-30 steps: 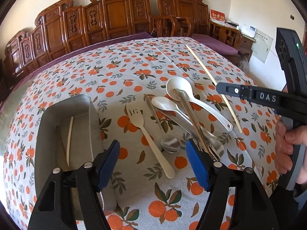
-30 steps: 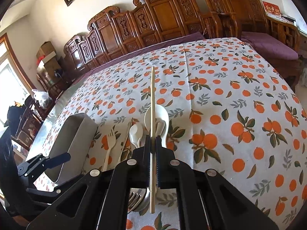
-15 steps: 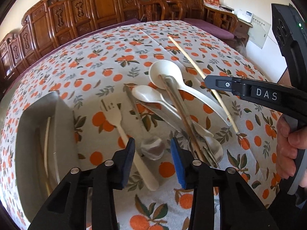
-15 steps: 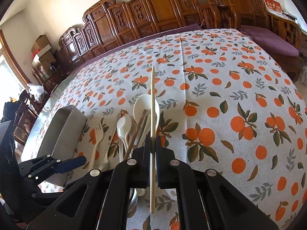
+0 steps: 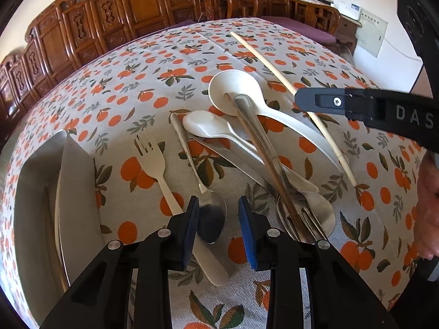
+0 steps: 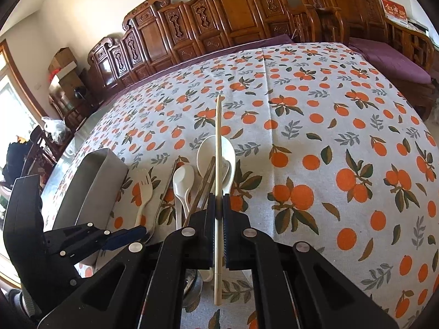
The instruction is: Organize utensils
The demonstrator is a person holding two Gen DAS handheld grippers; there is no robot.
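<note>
Carved wooden chairs line the far wall behind a counter (image 5: 170, 63) spread with an orange-print cloth, and close to the cameras both tongs are at work. The right tongs (image 6: 219, 213) are clamped on a pale chopstick (image 6: 218, 148), gripped low on its length so the long end points away over the cloth and the short butt hangs out behind the jaws. The left tongs (image 5: 218, 230) stand parted, their blue pads to either side of the bowl of a metal spoon (image 5: 211, 219) that lies flat on the cloth — near it, but contact cannot be made out.

Just left of that spoon lies a cream fork (image 5: 162, 181), its handle running under the left pad. To the right sits the tangle: a small white spoon (image 5: 208, 126), a large white ladle spoon (image 5: 233, 93), a brown chopstick (image 5: 263, 159) and metal cutlery crossing over them. At the far left stands a steel tray (image 5: 74, 192), with at least one pale stick visible inside.

The step in hand looks double — one chopstick held ready for sorting, the metal spoon being lined up for a grasp. Next, the left tongs would need to drop around the spoon's bowl or neck and close without catching the fork handle; the held chopstick likely belongs in the tray.
</note>
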